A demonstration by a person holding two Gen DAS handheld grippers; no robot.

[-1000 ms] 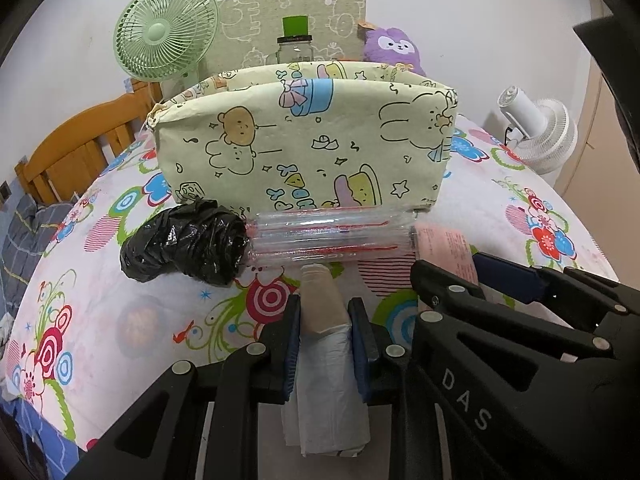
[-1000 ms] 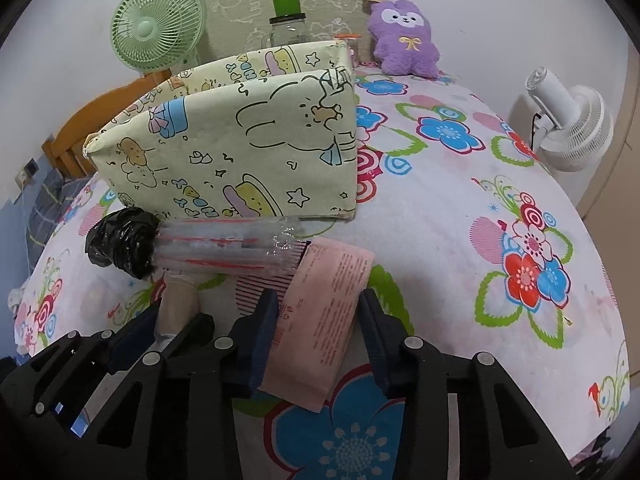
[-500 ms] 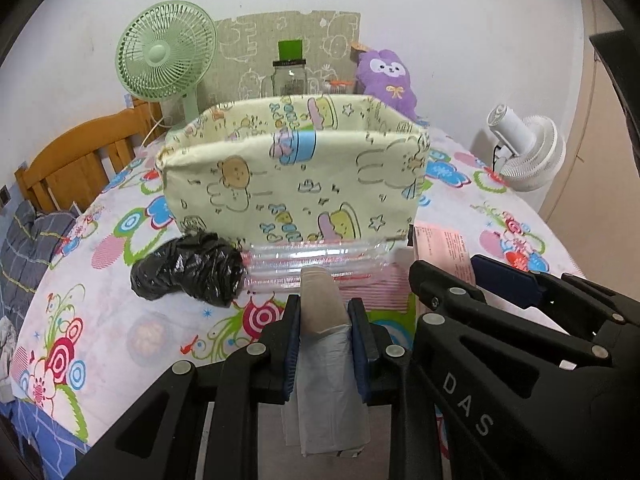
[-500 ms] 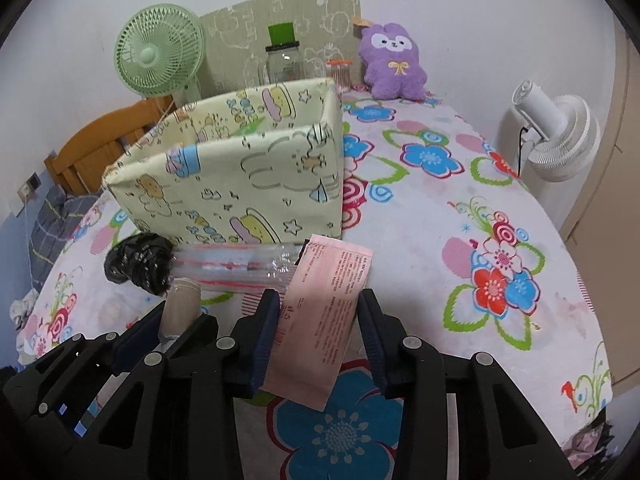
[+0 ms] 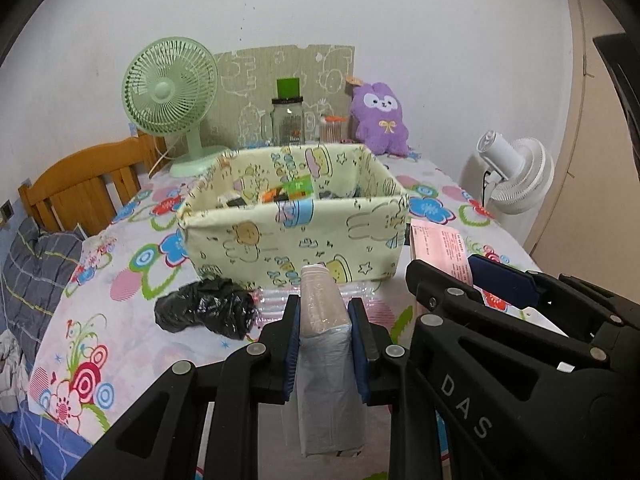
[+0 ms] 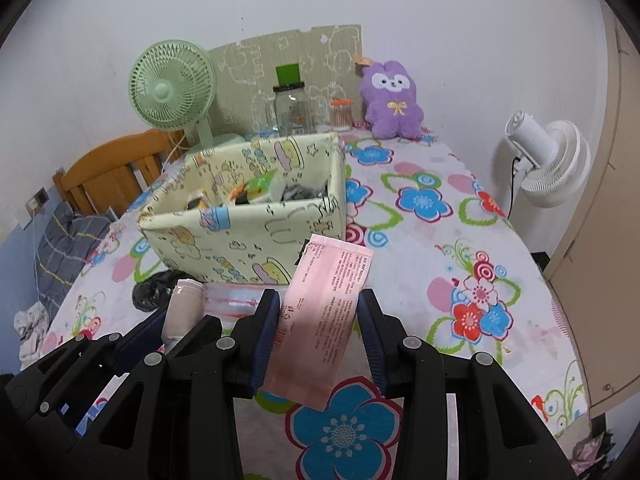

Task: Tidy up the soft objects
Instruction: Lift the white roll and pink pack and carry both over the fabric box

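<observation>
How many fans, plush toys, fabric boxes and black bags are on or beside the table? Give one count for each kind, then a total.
Fans: 2 (green fan, white fan)
Plush toys: 1 (purple plush)
Fabric boxes: 1 (box)
Black bags: 1 (bag)
Total: 5

**Even indoor light, heavy fisheye bend**

Both wrist views are evenly and softly lit, bright enough for clear colours. The white wall [image 5: 400, 20] beyond the fingertips shows no glare. Faint shadows lie under the fabric box [image 6: 240, 240] ahead of the fingers. Dark vignette fills the corners, straight lines bow near the edges, and focus stays sharp throughout.
</observation>
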